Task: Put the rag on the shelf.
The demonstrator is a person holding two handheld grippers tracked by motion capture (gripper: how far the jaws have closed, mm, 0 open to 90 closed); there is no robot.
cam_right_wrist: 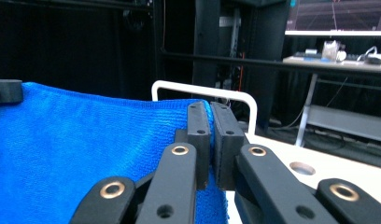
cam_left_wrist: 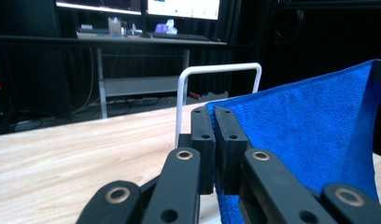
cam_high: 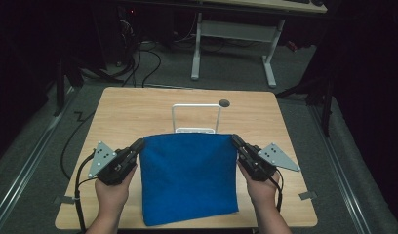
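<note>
Just in front of the white rack (cam_high: 196, 117), a blue cloth (cam_high: 187, 175) is held stretched above the worktop (cam_high: 138, 112); its far corners are pinched by the left tongs (cam_high: 138, 145) and right tongs (cam_high: 234, 140).

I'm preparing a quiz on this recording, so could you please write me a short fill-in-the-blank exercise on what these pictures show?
1. Both grippers are shut on the top corners of a ____ cloth.
2. Behind the cloth stands a white ____ shaped like an upside-down U.
3. The left gripper holds the cloth's top ____ corner in the high view; the right gripper holds the other.
4. The round hole in the table lies near its ____ edge.

Missing words: blue; rack; left; far
</note>
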